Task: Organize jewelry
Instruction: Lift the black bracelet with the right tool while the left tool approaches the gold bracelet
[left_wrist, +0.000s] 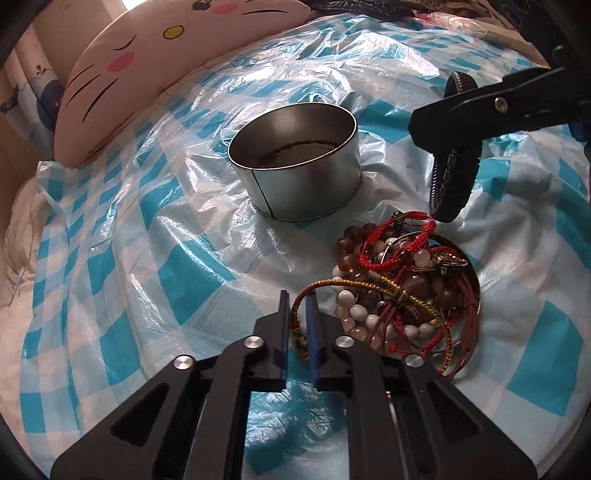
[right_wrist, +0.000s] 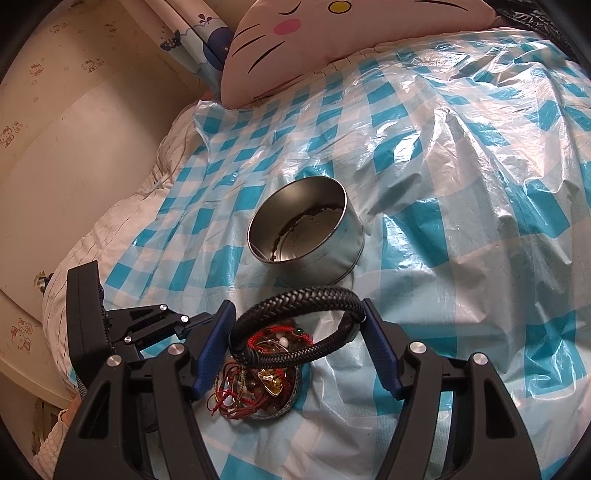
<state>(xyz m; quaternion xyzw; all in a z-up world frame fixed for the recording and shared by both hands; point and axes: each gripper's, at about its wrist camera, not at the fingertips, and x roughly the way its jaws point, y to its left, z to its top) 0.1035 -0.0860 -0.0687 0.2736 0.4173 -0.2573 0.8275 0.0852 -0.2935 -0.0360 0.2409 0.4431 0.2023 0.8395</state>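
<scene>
Jewelry (left_wrist: 399, 291) is lying in a tangled heap on a shallow dish (left_wrist: 476, 291), and that dish is sitting on the checked plastic sheet (left_wrist: 147, 266), near the edge closest to us. Further in, toward the middle of the sheet, the metal tin (left_wrist: 295, 166) is standing upright and empty.

Starting at the left, we are pinching the left gripper (left_wrist: 297, 332) nearly shut on a yellow-green cord bracelet (left_wrist: 369, 286) at the heap's near-left rim; the cord is passing between the blue pads. That bracelet is running under and through red cords and bead strings, so lifting now could drag the whole knot up with it, tip the dish, and scatter beads across the slippery plastic. The grip is on a thin strand, so we judge it could also slip free partway.

Moving right, we are holding the right gripper (right_wrist: 299, 343) half spread, with a black braided bangle (right_wrist: 295, 321) spanning the gap between its fingers, above the heap. The bangle is only wedged by its ends, so a slight loosening could drop it back into the pile, and the two grippers are working close enough to collide.
</scene>
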